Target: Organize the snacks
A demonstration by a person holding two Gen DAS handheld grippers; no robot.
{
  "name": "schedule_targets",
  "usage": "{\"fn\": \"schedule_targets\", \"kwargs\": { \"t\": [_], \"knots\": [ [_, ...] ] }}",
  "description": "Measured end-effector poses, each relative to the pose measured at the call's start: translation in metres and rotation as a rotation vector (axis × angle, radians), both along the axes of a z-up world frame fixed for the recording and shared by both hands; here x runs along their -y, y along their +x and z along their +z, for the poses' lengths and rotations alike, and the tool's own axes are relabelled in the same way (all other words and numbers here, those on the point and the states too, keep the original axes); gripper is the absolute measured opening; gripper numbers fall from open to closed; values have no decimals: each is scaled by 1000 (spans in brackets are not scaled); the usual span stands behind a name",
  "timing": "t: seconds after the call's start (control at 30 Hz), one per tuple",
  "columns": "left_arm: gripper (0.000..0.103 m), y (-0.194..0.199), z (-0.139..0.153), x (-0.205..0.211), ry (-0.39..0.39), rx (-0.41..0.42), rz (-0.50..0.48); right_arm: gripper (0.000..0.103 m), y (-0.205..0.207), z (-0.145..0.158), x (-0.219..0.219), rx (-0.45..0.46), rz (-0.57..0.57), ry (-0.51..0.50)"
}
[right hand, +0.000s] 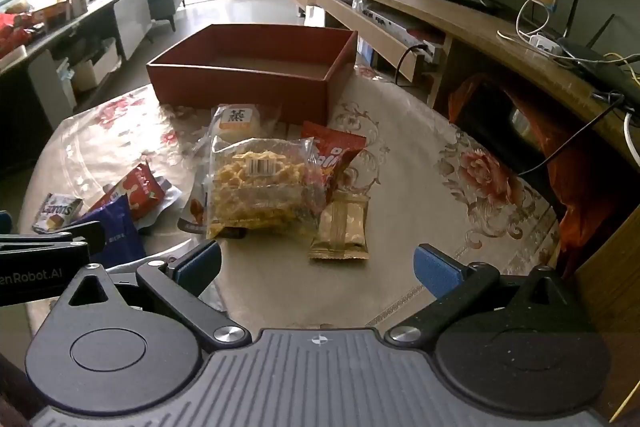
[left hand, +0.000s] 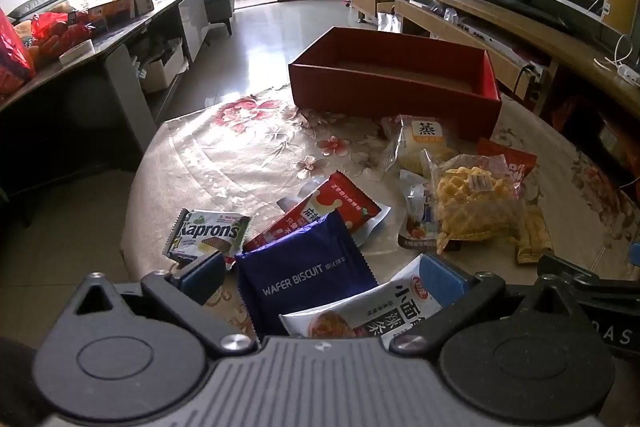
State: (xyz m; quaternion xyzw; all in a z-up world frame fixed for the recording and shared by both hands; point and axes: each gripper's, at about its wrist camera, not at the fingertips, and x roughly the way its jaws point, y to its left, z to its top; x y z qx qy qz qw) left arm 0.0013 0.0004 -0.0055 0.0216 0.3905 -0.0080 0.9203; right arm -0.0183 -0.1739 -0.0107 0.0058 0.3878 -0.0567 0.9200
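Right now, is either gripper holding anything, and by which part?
Nothing is held. The left gripper is open above the blue wafer biscuit packet, pads clear of it. The right gripper is open over bare tablecloth.

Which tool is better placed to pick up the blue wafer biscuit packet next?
Left. The left tool is open with the blue wafer biscuit packet right between its fingers, while the right tool hovers open over bare tablecloth.
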Motion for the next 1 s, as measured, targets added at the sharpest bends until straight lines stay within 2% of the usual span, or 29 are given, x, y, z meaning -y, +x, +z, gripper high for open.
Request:
{"fn": "schedule_targets", "kwargs": {
  "t": [1.0],
  "knots": [
    [102,-1,-2,4,13,-23,-19,103,2,-5,0,-37,8,-8]
  ]
}}
